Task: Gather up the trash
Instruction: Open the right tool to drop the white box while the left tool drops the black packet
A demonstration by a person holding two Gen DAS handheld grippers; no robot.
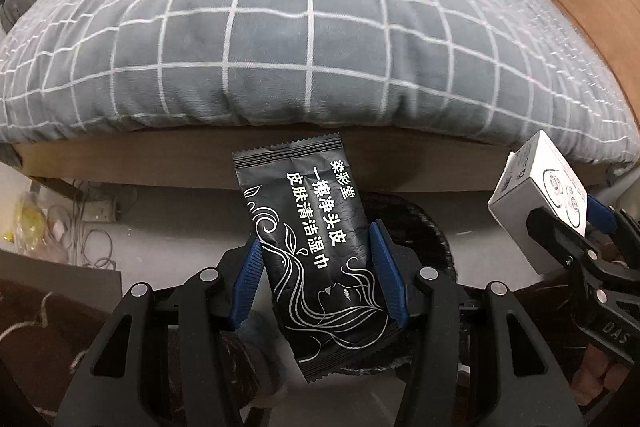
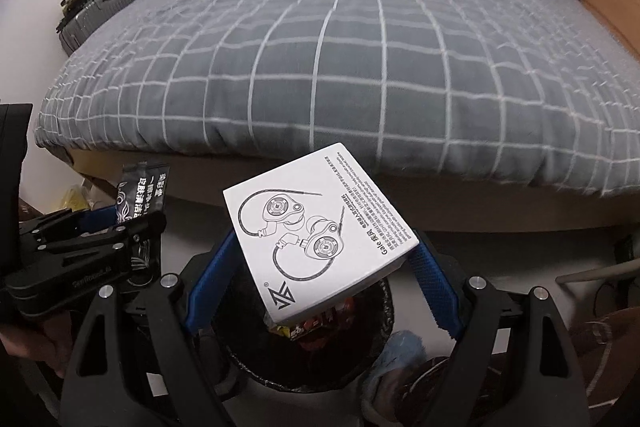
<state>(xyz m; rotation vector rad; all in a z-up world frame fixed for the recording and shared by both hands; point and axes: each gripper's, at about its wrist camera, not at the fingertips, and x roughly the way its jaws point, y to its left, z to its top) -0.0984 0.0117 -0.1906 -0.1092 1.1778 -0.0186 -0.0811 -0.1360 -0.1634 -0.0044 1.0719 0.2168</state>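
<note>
- My left gripper (image 1: 316, 259) pinches a black wipe packet (image 1: 316, 247) upright, in front of the bed (image 1: 280, 27).
- My right gripper (image 2: 324, 259) clamps a white earphone box (image 2: 316, 231), tilted above the trash bin (image 2: 384, 311).

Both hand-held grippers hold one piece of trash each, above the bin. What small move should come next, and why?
Probably open the right hand-held gripper and let the white earphone box drop. In the right wrist view the dark trash bin, with wrappers already inside, sits directly under the box. The left hand-held gripper can release its black wet-wipe packet afterwards, since the bin rim shows behind it.
</note>
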